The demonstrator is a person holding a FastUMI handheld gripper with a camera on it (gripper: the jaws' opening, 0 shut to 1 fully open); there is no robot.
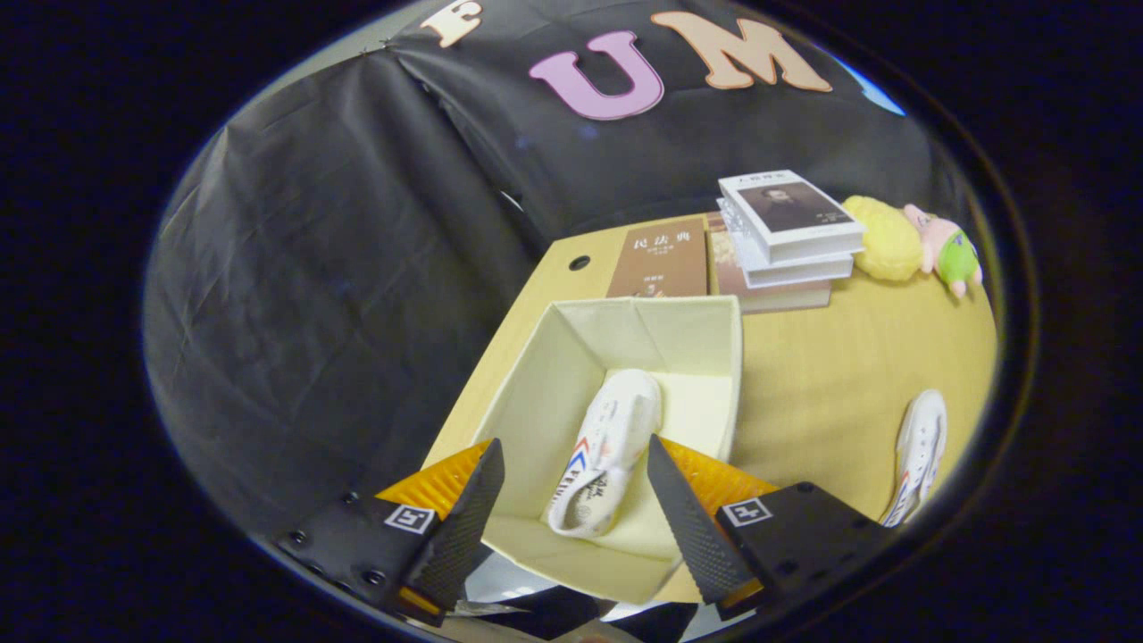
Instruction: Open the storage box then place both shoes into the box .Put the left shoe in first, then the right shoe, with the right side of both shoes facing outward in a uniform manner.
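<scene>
The cream storage box (pixel 536 375) stands open on the wooden table, just ahead of my fingers. One white shoe (pixel 609 446) with red and blue markings lies on its side inside the box, its opening toward me. A second white shoe (pixel 920 451) rests on the table to the right of the box, beyond my right finger. My gripper (pixel 575 463) hovers above the box's near end, open, with the shoe in the box seen between the fingers but not touched.
Several books (pixel 786 228) are stacked at the far side of the table (pixel 821 393), with a brown book (pixel 659 259) lying flat beside them. A yellow plush toy (pixel 902 239) lies to their right. Black cloth walls the booth behind and left.
</scene>
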